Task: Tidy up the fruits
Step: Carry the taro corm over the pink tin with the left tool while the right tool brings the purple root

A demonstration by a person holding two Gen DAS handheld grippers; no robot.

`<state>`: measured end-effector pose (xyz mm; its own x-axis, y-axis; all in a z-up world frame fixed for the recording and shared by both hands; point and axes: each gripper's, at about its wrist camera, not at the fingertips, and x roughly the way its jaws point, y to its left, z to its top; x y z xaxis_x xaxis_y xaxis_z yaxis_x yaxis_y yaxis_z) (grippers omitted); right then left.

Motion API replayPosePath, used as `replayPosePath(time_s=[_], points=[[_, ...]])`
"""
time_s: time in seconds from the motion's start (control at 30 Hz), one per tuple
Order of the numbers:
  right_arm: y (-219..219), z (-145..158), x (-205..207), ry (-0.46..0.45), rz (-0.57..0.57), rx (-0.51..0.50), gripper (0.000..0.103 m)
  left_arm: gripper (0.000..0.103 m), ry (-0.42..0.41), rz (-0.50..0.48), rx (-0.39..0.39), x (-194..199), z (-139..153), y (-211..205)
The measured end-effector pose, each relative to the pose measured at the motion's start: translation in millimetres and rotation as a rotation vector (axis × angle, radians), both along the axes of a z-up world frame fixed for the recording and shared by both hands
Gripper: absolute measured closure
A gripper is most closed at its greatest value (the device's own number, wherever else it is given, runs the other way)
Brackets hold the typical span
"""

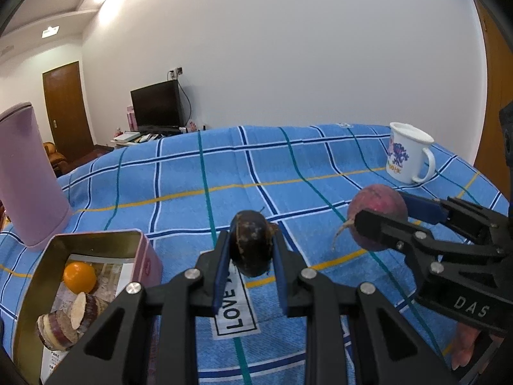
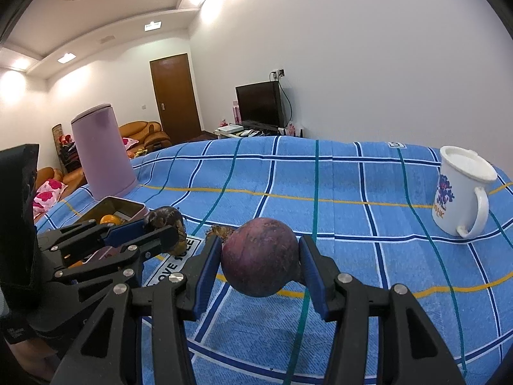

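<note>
A home living room: an orange sofa (image 2: 144, 133) with cushions, a television (image 2: 260, 104) and a wooden door (image 2: 175, 94).

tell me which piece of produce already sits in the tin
The orange and the cut purple-skinned slices lie in the tin. The dark fruit and reddish root are each in a gripper.

I count two tools, one in each of my hands: my left tool (image 1: 250, 250) and my right tool (image 2: 259, 263). Each grips one round fruit, so two held: a dark one (image 1: 251, 245) and a reddish-purple one (image 2: 260, 256). One tin (image 1: 96, 240) sits at my left tool's eight o'clock, with one orange (image 1: 79, 277) and two cut root pieces (image 1: 69, 319) inside. One mug (image 2: 460, 191) stands at two o'clock, one pink canister (image 2: 102, 157) at ten.
</note>
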<state>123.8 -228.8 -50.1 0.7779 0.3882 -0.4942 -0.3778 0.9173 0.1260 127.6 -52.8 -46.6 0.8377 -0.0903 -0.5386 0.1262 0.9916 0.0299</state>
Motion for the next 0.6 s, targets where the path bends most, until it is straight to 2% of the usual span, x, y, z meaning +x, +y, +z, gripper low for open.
replayPosePath(time_s=[0.6], points=[[1,5,-11,-0.067,0.001,-0.002,0.051,0.076,-0.049,0.011,-0.010,-12,5,1]])
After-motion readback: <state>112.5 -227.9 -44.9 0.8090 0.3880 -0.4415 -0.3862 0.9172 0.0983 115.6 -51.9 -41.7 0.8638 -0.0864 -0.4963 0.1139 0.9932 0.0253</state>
